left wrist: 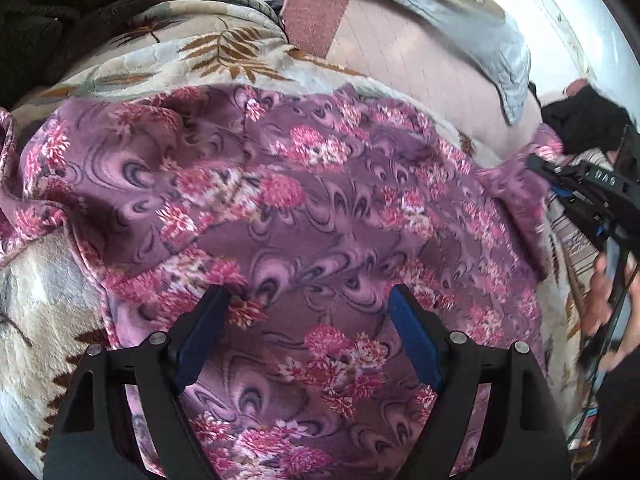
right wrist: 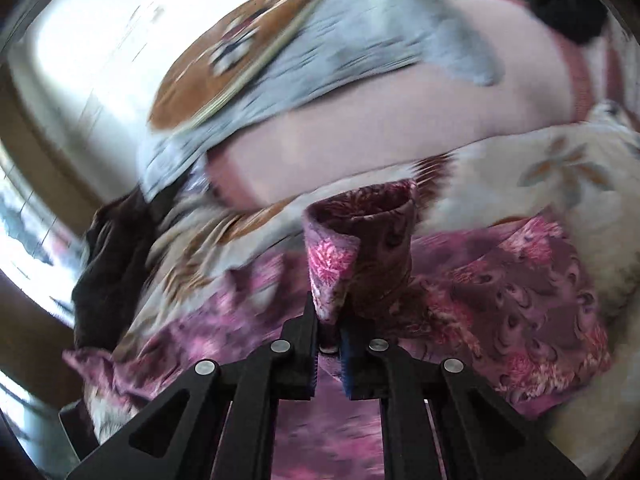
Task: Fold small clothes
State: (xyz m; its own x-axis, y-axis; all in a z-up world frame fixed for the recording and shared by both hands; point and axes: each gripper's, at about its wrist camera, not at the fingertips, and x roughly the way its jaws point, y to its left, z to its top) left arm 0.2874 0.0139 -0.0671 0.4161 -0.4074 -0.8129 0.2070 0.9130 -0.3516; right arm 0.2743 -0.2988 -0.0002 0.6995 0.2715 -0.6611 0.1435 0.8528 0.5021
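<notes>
left gripper [left wrist: 308, 300]: jaws wide, holding nothing, above floral garment [left wrist: 304, 200] | right gripper [right wrist: 330, 320]: clamped on what seems its cuff, view blurred

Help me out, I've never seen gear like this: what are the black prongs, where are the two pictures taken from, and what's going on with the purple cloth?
No robot: a person holds a two-finger gripper in each hand, with a fisheye camera on each looking along its fingers. The left view shows the left gripper open above a purple floral garment spread on a cream leaf-print blanket. The right view shows the right gripper shut on a folded edge of that garment. A blue-grey pillow lies beyond.
</notes>
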